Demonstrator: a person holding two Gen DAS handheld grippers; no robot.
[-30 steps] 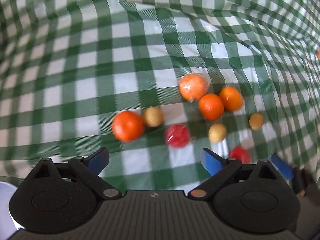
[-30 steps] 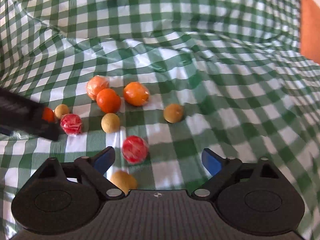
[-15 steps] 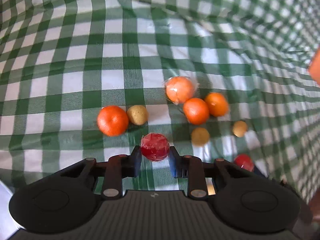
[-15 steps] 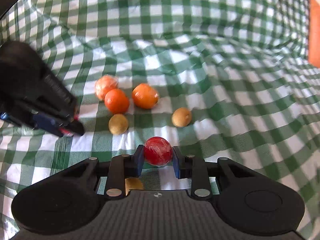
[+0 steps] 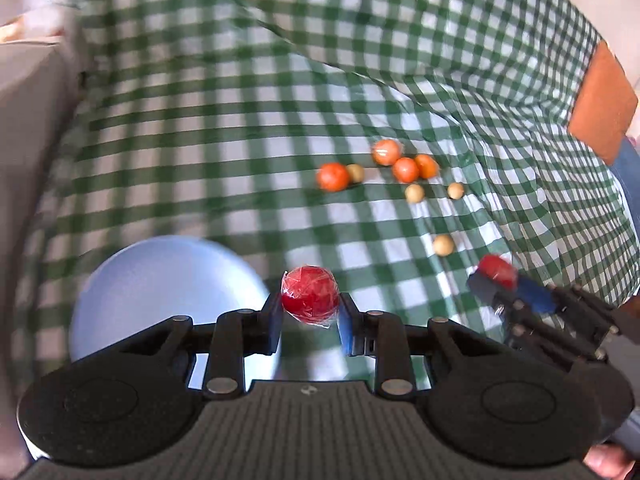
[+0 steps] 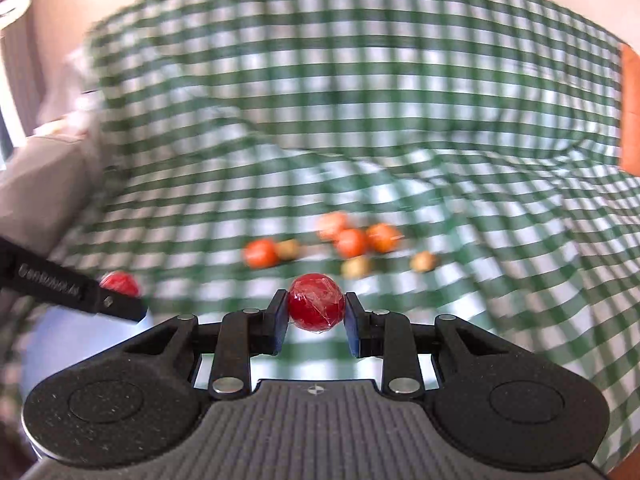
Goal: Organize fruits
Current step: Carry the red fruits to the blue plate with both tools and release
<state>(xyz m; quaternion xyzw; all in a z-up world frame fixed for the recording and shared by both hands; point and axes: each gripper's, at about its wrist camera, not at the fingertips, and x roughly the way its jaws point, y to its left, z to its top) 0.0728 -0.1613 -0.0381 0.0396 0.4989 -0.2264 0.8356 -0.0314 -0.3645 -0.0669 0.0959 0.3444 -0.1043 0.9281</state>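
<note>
We hold one red fruit in each gripper: the left gripper (image 5: 310, 318) pinches a red fruit (image 5: 310, 295) across its middle, and the right gripper (image 6: 316, 320) pinches its own red fruit (image 6: 316, 300) the same way, both lifted off the cloth (image 5: 240, 120). Each looks small, round and light, and each is wrapped in crinkly clear film, so we judge the surface slippery and the flesh perhaps soft; a hold on the widest part, with the pads square on opposite sides and no more squeeze than needed, seems safest, since a ball caught off-centre could pop out. The left view shows the pale blue plate (image 5: 120, 280) just below and left of our fruit, and the right gripper coming in from the lower right with its load. It also shows the rest sharply: four oranges (image 5: 333, 176) and four small tan fruits (image 5: 443, 245) lying apart on the cloth. The right view is blurred, so those fruits smear together there, and one tan fruit near us is not seen. It does show the left gripper from the side, above the edge of the plate.
</note>
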